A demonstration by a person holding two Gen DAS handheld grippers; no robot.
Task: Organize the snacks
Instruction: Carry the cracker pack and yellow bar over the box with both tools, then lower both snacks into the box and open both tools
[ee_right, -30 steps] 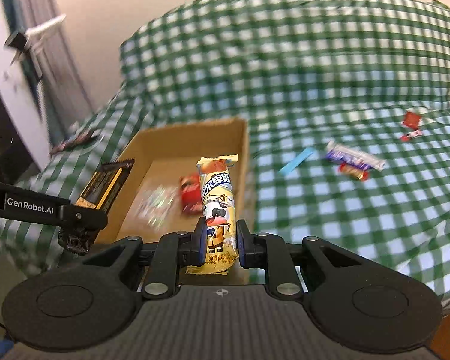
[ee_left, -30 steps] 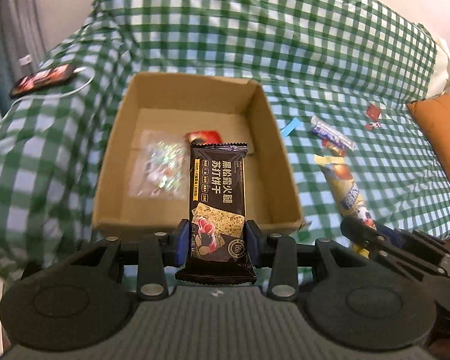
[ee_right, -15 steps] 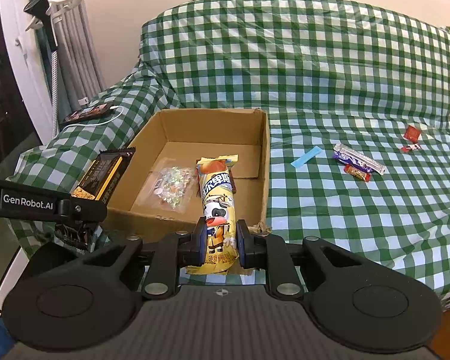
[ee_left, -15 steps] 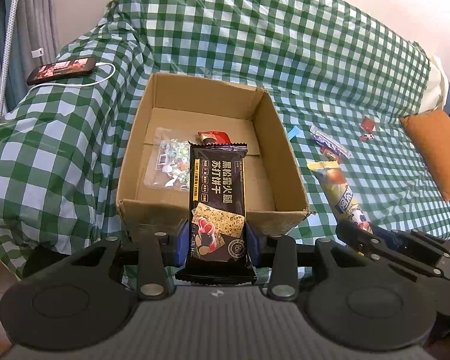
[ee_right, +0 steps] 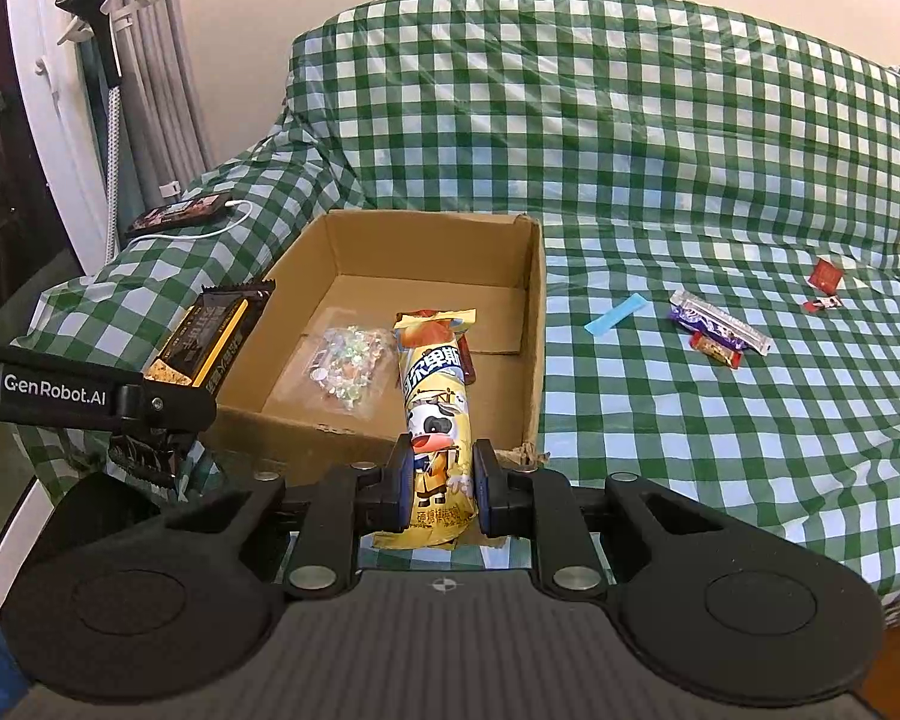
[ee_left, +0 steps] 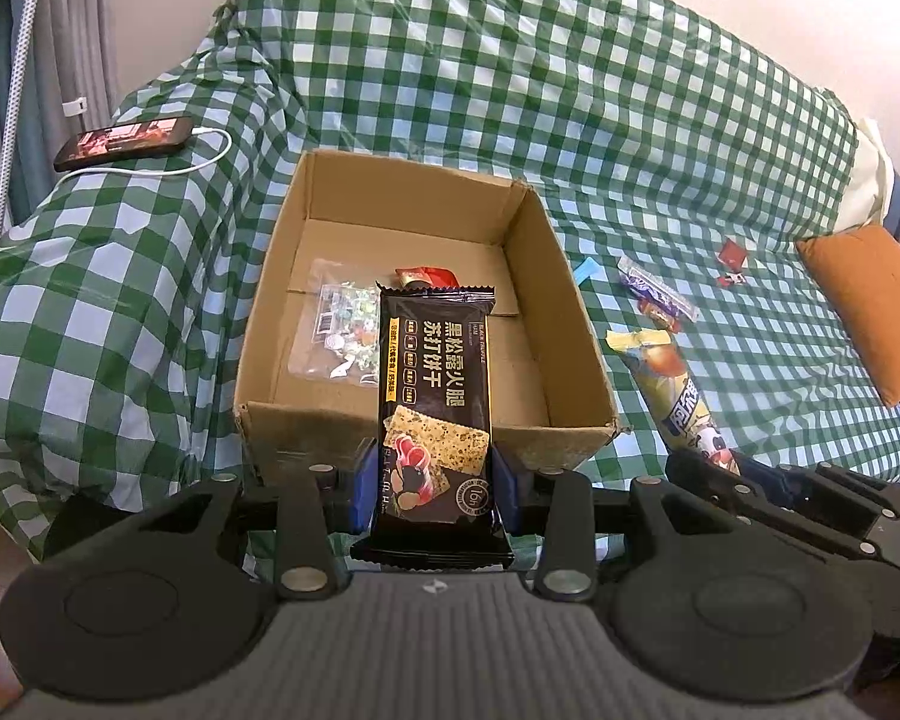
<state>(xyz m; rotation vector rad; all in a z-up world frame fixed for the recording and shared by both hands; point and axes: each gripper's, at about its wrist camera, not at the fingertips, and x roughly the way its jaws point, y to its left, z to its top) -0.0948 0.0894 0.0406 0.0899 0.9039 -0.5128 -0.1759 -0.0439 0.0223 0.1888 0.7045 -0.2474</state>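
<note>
While right wrist shows curtains [ee_right: 168, 114], only left shows cushion [ee_left: 870, 306].

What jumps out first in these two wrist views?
Each hand-held gripper is shut on a snack near the front edge of the open cardboard box: the left hand-held gripper on a black cracker pack, the right hand-held gripper on a yellow cow-print bar. Behind lies the green checked cloth, with loose wrappers scattered to the box's right.
</note>
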